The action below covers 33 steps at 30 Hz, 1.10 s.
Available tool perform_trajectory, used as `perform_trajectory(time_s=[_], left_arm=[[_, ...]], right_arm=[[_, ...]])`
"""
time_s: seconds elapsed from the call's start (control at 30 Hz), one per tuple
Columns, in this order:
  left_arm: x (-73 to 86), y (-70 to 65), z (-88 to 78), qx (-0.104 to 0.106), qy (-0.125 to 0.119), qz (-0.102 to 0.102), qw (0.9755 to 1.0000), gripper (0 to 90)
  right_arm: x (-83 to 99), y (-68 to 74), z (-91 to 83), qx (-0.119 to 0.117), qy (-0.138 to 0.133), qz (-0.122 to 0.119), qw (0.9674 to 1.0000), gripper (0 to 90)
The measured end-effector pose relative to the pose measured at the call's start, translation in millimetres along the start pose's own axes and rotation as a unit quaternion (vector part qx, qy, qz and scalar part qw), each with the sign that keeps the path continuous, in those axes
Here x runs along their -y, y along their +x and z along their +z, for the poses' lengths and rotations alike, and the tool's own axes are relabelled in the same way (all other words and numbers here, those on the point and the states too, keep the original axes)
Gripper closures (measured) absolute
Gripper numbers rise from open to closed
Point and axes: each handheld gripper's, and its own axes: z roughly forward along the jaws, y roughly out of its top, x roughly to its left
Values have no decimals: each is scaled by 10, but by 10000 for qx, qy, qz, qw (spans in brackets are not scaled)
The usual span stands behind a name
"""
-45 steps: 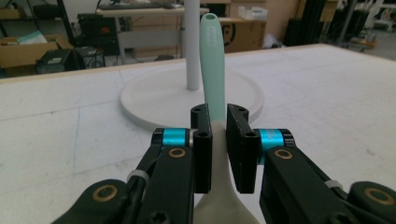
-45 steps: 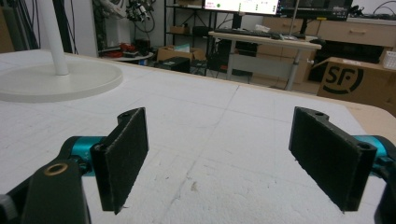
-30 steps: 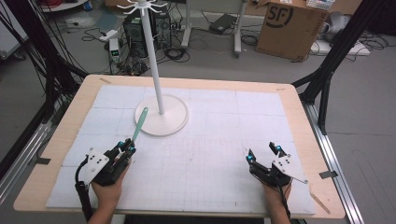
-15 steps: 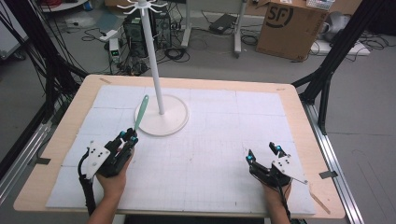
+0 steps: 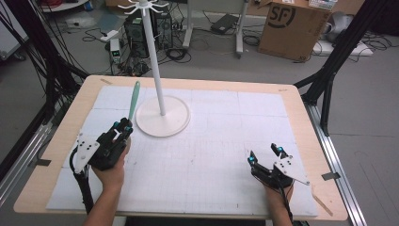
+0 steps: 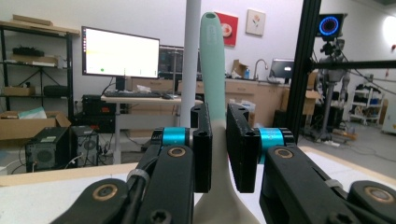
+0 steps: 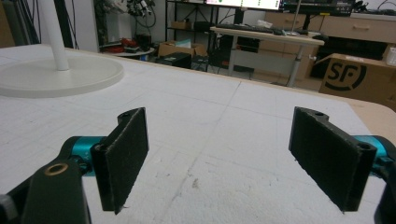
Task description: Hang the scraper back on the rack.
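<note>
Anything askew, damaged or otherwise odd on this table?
Nothing stands out. The left gripper holds a mint-green utensil by its handle, near the upright white stand. The right gripper rests open on the mat, which looks flat and clean.

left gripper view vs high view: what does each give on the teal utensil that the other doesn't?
Left gripper view: both black jaws pressed on the utensil's neck, and the hole at its handle tip. High view: the left gripper lifted beside the stand's round base, the right gripper open and idle. Both: the handle pointing up near the white pole.
</note>
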Motion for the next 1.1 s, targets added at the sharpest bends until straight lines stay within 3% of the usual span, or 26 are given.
perform_trajectory(time_s=[0.4,0.77,0.93,1.1], left_arm=[[-198,-53,177,-176,-520,59,9985,809],[-446,-113,358,-177,-631,120,9978,809],[-481,-94,385,-188,-809,138,9964,809],[-494,-88,428,-250,-823,104,9962,809]], right_arm=[[-1,-2,4,-17,12,-6,10000,193],[-1,-3,5,-21,12,-22,10000,193],[-2,-3,6,-22,17,-17,10000,194],[-2,-2,5,-21,15,-20,10000,194]])
